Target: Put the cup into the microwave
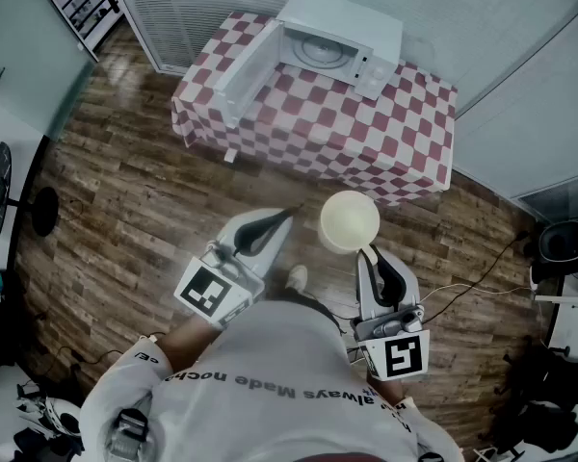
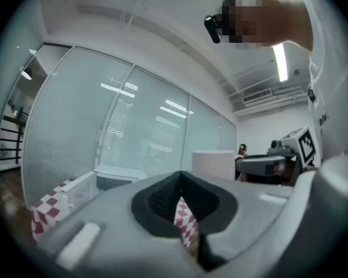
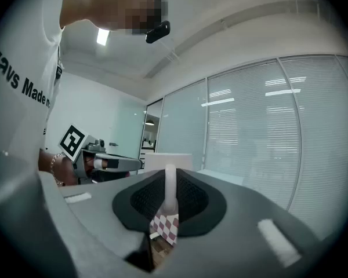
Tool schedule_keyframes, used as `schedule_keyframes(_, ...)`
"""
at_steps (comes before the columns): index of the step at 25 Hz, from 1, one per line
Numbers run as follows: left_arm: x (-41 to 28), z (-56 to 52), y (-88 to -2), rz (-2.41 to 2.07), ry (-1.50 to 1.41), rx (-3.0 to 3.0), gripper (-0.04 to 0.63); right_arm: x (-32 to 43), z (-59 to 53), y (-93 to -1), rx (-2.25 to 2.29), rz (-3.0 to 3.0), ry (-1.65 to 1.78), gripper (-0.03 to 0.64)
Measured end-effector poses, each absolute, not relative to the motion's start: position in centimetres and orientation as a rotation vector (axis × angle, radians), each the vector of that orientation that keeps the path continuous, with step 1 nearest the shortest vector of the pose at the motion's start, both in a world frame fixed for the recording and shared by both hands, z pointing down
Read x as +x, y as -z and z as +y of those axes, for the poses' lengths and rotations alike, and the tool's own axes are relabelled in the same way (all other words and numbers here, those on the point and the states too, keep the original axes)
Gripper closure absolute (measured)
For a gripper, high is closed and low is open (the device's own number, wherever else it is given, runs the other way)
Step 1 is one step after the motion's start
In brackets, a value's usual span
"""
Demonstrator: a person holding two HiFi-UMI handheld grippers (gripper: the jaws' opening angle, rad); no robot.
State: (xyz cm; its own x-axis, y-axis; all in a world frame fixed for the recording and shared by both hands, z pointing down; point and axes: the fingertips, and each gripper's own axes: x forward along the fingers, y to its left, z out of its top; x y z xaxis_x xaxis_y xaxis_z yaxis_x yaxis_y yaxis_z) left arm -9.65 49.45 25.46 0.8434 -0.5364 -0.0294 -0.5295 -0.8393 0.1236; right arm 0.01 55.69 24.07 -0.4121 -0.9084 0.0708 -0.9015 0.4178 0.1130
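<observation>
**Wood-plank floor, checked table on the far side: cup held in the air, short of the microwave**

Wood-plank floor (image 1: 125, 191) runs across the room. Frosted glass partitions with blinds close off the far side. Against them stands a table (image 1: 405, 142) under a red-and-white checked cloth.

Microwave (image 1: 366, 27), white, sits on the far part of the table. Its door (image 1: 246, 70) is swung wide to the left. The cavity is open and the turntable shows inside.

A person in a light shirt (image 1: 270, 354) stands on the near side of the table, a gripper in each hand, both pointing toward it.

Right gripper (image 1: 368, 253): jaws clenched on the cup's thin white handle (image 3: 170, 187), which stands upright between the dark pads. The cup (image 1: 349, 221) is pale cream, mouth up. It hangs just beyond the jaw tips, on their far side, over bare floor. It is in front of the table's near edge and well apart from the microwave. I cannot tell whether anything is in it.

Left gripper (image 1: 291, 210): jaws closed tip to tip, nothing between them. Only a sliver of checked cloth shows through the slit lower down. It is held just left of the cup, at about the same height and not touching it.
</observation>
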Motion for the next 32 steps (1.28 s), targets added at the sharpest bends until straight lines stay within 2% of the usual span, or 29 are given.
schedule_keyframes(22,-2.6,47.6,-26.7,-0.956,0.088,2.854,0.592,7.1,52.8,-23.8,1.549,-2.623,0.112,0.575)
schedule_keyframes(32,-2.0,46.4,-27.0,-0.995,0.079,2.836,0.592,8.3,51.6,-24.5,1.538,-2.621,0.095,0.575)
